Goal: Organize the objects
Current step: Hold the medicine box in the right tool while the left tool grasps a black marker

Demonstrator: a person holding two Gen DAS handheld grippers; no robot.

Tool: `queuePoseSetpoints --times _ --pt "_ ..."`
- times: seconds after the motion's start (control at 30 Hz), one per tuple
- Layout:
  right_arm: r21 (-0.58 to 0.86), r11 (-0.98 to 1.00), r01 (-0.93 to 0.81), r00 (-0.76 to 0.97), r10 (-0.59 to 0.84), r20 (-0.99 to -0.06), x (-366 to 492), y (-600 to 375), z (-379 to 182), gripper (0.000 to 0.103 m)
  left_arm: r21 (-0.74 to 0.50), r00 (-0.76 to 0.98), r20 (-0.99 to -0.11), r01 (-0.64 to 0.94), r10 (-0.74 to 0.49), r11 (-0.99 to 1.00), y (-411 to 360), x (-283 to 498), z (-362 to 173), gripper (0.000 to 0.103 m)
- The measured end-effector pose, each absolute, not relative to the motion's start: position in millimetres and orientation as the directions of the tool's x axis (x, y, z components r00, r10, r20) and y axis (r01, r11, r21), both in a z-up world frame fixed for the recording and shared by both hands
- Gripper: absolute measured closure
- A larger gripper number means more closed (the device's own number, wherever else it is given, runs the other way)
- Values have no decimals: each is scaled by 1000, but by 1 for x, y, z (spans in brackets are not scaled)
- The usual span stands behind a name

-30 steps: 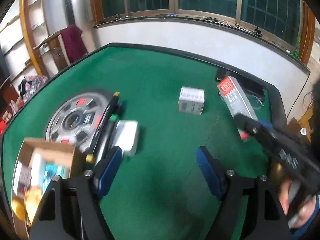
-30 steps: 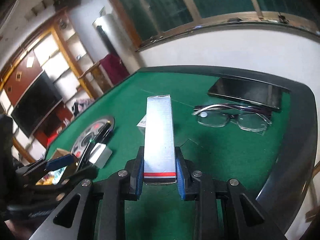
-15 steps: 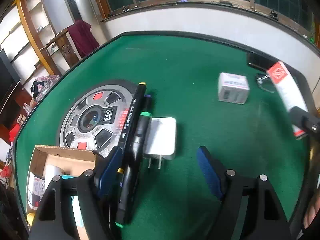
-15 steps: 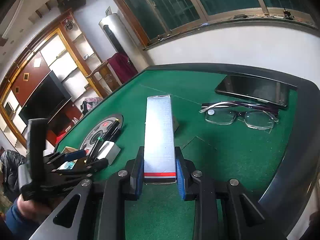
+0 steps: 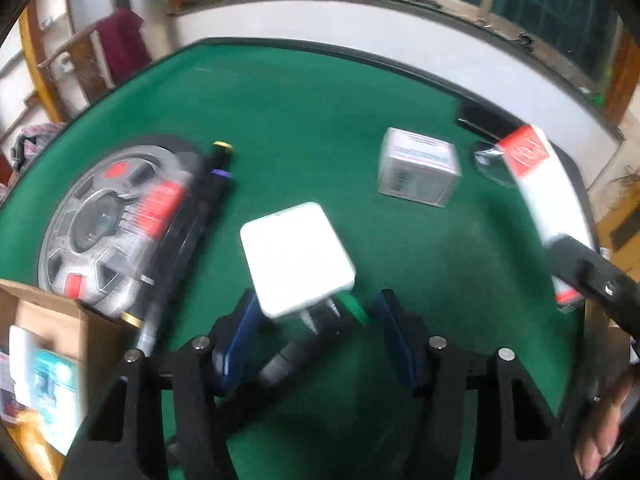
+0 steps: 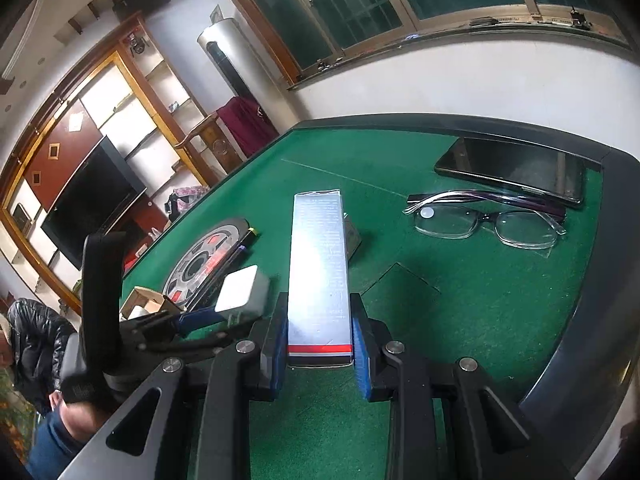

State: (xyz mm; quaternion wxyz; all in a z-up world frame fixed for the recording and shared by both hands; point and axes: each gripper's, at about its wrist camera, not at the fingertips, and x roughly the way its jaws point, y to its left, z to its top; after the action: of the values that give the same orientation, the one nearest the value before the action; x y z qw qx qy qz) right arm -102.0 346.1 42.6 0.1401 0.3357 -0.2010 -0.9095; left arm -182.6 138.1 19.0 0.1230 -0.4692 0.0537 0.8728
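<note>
My right gripper (image 6: 320, 344) is shut on a long silver box with a red stripe (image 6: 319, 272), held above the green table; it also shows in the left wrist view (image 5: 540, 200). My left gripper (image 5: 316, 340) is open, its blue pads either side of a white plug adapter (image 5: 296, 256) and a black marker (image 5: 304, 352) that lies between the jaws. The adapter also shows in the right wrist view (image 6: 240, 292). Other markers (image 5: 192, 220) lie beside a round wheel-pattern disc (image 5: 104, 224). A small grey box (image 5: 418, 172) sits further back.
An open cardboard box (image 5: 48, 344) with small items stands at the front left. Glasses (image 6: 488, 216) and a black phone (image 6: 516, 168) lie near the table's far right edge (image 6: 592, 320). Shelves and a TV stand beyond the table.
My left gripper has moved forward over the white adapter, which now sits between its pads with a marker. The right gripper still holds the silver box, almost unmoved.
</note>
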Motion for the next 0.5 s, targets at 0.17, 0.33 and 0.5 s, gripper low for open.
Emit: queuePoseSetpoints --times 0.17,0.33,0.5 --pt "451 -888 93 -717 -374 -588 -109 344 39 73 -31 -555 -812 -263 178 -964 137 -176 23 53" --pt "440 -897 50 -713 -340 -613 -114 345 36 73 -110 -556 -806 -195 202 -975 122 -174 25 53" --pt "416 -909 29 -722 -307 -621 -111 344 36 73 -98 -563 -804 -191 191 -977 121 -169 26 47"
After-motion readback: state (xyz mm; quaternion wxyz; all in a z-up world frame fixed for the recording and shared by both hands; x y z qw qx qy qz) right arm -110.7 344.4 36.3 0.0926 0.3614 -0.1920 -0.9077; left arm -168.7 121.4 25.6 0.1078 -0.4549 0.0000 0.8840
